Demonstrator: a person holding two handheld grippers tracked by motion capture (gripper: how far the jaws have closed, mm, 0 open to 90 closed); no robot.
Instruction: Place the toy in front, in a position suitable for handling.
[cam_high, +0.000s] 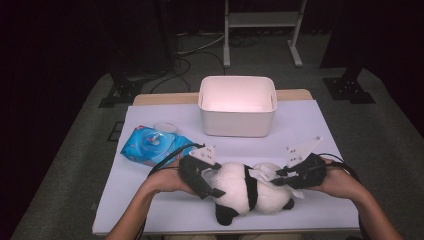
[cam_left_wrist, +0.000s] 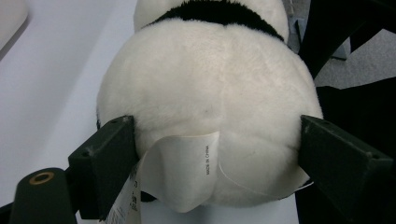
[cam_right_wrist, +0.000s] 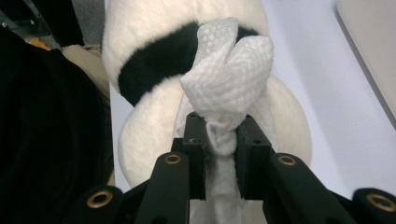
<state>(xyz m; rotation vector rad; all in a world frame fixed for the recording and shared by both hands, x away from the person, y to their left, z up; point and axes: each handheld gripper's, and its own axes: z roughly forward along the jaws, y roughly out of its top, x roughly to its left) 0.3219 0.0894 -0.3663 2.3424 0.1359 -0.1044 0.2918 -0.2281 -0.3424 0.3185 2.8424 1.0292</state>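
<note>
White plush fills my feeds: the panda toy (cam_high: 247, 192) lies on its side near the 6 o'clock edge of the counter (cam_high: 310, 130), held between both my tools. My left tongs (cam_left_wrist: 217, 154) are spread wide around the toy's rounded white end, one jaw on each flank and pressing into the fur, with the sewn-in label (cam_left_wrist: 184, 168) hanging between them; I read that as a bracing grip on the panda. My right tongs (cam_right_wrist: 219, 140) are closed tight on a bunched wet wipe (cam_right_wrist: 229, 88), whose folded end rests against the panda's black band.

Judging by this, the wiping is under way: a wipe is out and already on the fur, and the toy is steadied. The wipe packet (cam_high: 152, 145) sits at about 10 o'clock from the panda. The white bin (cam_high: 237, 107) stands at 12 o'clock on the counter, and what I can see of its inside looks bare, so I take it nothing has gone in yet. What is left, I think, is working over the rest of the fur, then putting things away.
</note>
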